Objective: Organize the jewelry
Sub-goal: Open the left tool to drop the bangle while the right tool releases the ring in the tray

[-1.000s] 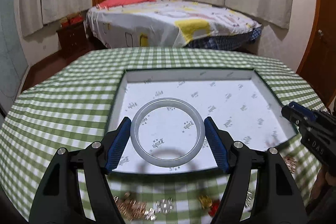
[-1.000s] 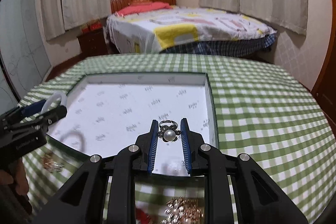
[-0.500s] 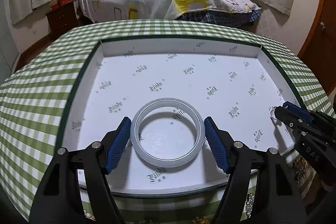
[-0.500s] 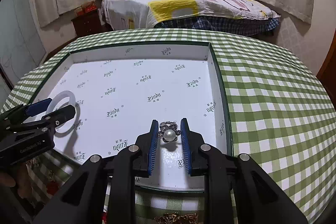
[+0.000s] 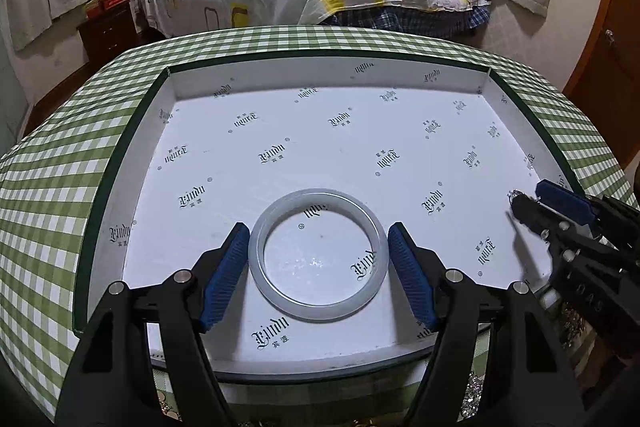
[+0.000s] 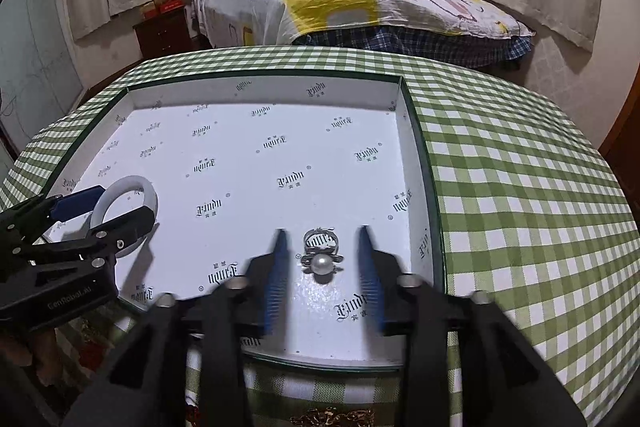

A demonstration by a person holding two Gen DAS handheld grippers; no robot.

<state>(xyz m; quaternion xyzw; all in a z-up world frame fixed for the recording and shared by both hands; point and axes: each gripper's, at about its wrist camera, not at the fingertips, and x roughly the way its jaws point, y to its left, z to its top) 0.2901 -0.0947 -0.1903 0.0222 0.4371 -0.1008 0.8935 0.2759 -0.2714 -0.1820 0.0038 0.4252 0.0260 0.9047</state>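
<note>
Bedroom backdrop, bed (image 6: 360,3) behind a green-checked tabletop (image 6: 520,187) carrying a shallow white printed box (image 5: 132,155). Step in hand, by my read: set both pieces down inside the box and let go cleanly.

Left gripper (image 5: 318,263) has its fingers (image 5: 224,271) wide, flanking the pale bangle (image 5: 318,253); pads look to be at the rim on both sides, so I call it clamped on the bangle, which sits low over or on the box floor, near the front edge.

Right gripper (image 6: 322,267) has just been opening; blue pads stand clear of the pearl ring (image 6: 322,255), which lies between them on the box floor, near the right wall. Fingers are motion-blurred.

To do it well:
- right: lift straight back and up so a pad does not catch the ring and flick it.
- left: confirm the bangle is flat on the floor before opening, or it may roll or rattle.
- keep the two pieces well apart, as they are.

More jewelry seems to lie on the tabletop in front of the box, mostly hidden.
</note>
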